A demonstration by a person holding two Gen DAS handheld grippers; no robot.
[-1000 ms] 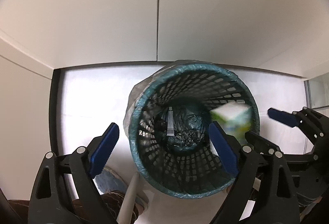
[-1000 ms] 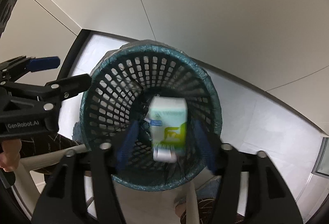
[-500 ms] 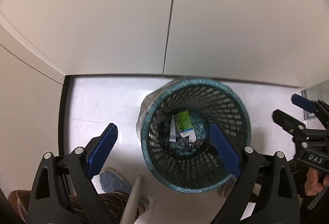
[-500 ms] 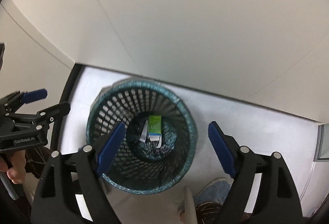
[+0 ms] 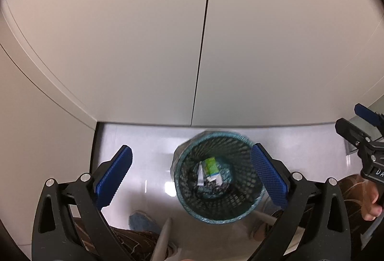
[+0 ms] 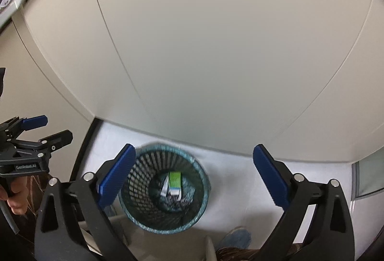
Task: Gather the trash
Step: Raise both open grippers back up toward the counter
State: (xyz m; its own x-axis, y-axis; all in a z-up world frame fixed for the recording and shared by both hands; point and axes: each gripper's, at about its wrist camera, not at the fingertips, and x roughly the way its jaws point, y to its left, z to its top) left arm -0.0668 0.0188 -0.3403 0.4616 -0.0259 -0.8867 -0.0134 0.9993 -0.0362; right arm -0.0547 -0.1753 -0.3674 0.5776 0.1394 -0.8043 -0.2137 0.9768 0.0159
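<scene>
1. Two grippers were up over the bin, and neither one had anything between its blue pads.
2. Your left gripper (image 5: 190, 175) had its jaws opening, already spread wide. In the left wrist view the teal mesh wastebasket (image 5: 249, 209) sat on the floor below, framed between the two pads but touching neither.
3. Your right gripper (image 6: 192, 175) was the same deal: jaws opening, spread wide, nothing in them. In the right wrist view the basket showed mostly nearer the left-hand pad.
4. The trash was down in the wastebasket. A green-and-white carton (image 6: 174, 183) lay on the bottom, with a small white tube-like item (image 6: 165, 185) just beside it. It's blurry, so I couldn't tell exactly what that second thing was.
5. The basket had a clear plastic liner (image 5: 176, 155) bulging out past the rim on one side.
6. It stood on a pale glossy floor (image 5: 134, 148), close to the foot of some plain beige cabinet panels (image 5: 144, 45).
7. You could see your own blue shoe (image 5: 141, 222) and patterned brown trousers (image 5: 129, 240) at the bottom edge of the left wrist view.
8. Each camera caught the other gripper off at the side of the frame, with a hand (image 6: 18, 196) wrapped round its grip.
</scene>
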